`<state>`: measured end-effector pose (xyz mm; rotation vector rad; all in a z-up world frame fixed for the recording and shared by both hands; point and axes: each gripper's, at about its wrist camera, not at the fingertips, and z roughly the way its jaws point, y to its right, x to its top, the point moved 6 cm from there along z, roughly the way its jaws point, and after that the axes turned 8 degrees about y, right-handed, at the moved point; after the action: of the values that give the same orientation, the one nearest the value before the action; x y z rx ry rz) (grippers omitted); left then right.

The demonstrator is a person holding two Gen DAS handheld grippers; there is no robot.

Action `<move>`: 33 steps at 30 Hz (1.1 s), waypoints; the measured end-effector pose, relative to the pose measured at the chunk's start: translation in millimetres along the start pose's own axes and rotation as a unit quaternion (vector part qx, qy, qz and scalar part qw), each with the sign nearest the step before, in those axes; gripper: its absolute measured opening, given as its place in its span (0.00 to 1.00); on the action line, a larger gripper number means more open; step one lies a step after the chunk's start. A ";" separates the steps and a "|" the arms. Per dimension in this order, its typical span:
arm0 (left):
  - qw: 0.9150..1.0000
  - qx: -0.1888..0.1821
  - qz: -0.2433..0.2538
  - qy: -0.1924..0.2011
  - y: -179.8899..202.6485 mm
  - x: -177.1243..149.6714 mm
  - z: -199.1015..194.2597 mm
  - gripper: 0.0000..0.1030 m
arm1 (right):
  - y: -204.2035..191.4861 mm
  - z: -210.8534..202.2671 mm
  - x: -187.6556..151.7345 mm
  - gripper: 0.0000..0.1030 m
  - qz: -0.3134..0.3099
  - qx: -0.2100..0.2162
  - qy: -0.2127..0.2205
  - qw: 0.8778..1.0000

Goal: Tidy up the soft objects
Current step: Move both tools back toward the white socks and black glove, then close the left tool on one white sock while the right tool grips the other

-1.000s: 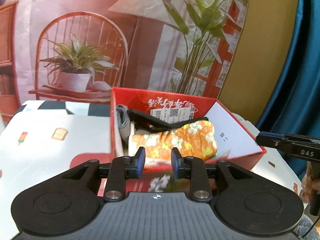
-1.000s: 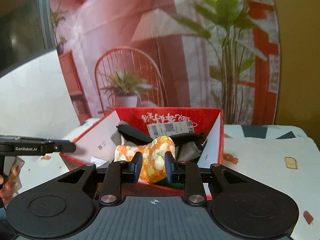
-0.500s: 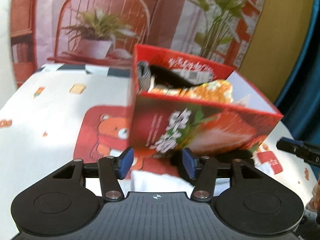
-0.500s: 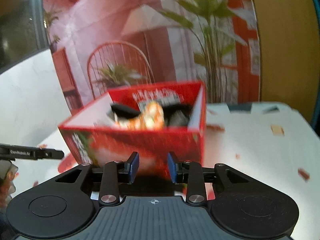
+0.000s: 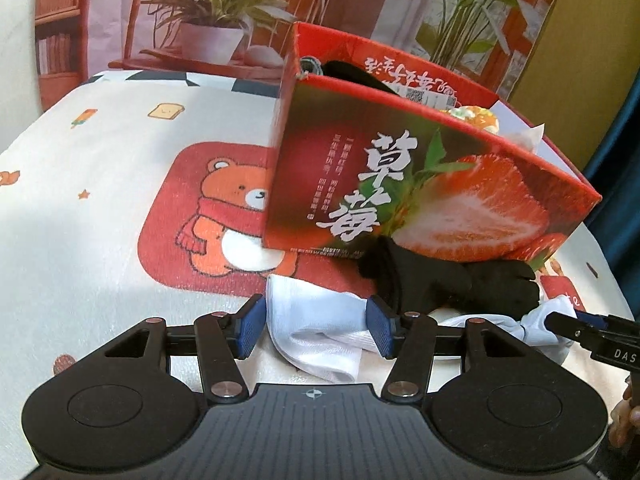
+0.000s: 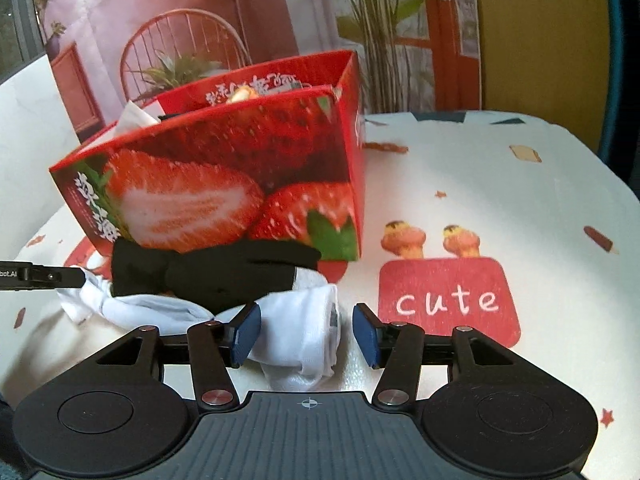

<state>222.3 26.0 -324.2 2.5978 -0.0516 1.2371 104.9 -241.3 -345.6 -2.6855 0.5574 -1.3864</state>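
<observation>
A red strawberry-print box (image 5: 420,196) (image 6: 224,184) stands on the table and holds an orange floral cloth (image 5: 476,114) and dark items. In front of it a white sock (image 5: 320,332) (image 6: 300,332) lies on the tablecloth, with a black sock (image 5: 444,280) (image 6: 212,268) across it. My left gripper (image 5: 314,328) is open, its blue pads on either side of one end of the white sock. My right gripper (image 6: 306,334) is open around the other end. Neither touches the cloth firmly.
The table has a cream cartoon tablecloth (image 5: 100,200) with a bear patch and a red "cute" patch (image 6: 448,300). A printed backdrop of a chair and plants (image 5: 208,20) stands behind. A blue curtain (image 5: 616,128) hangs at the right.
Both grippers have dropped from above the box down to table level in front of it. Their jaws have opened wider and now straddle the white sock.
</observation>
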 end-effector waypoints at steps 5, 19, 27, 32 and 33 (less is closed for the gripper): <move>1.000 0.000 -0.002 -0.003 -1.2 -3.3 3.1 0.57 | -0.8 5.3 -5.5 0.47 0.000 -0.001 -0.007 1.000; 1.000 0.003 -0.001 -0.006 -1.3 -12.0 6.6 0.56 | -6.1 7.4 -8.1 0.47 -0.009 0.006 -0.013 1.000; 1.000 -0.001 0.005 -0.007 -0.8 -15.5 3.9 0.41 | -10.3 6.3 -8.8 0.37 0.001 0.026 -0.025 0.999; 1.000 -0.002 0.009 -0.005 -0.4 -18.0 1.8 0.39 | -13.8 6.3 -9.9 0.33 -0.001 0.033 -0.028 0.999; 1.000 -0.003 0.009 -0.005 -0.3 -18.3 1.6 0.39 | -14.1 6.2 -9.9 0.33 -0.001 0.034 -0.028 0.999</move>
<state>212.0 24.4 -339.2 2.6049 -0.0802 1.2284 108.7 -225.3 -353.7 -2.6628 0.4955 -1.3007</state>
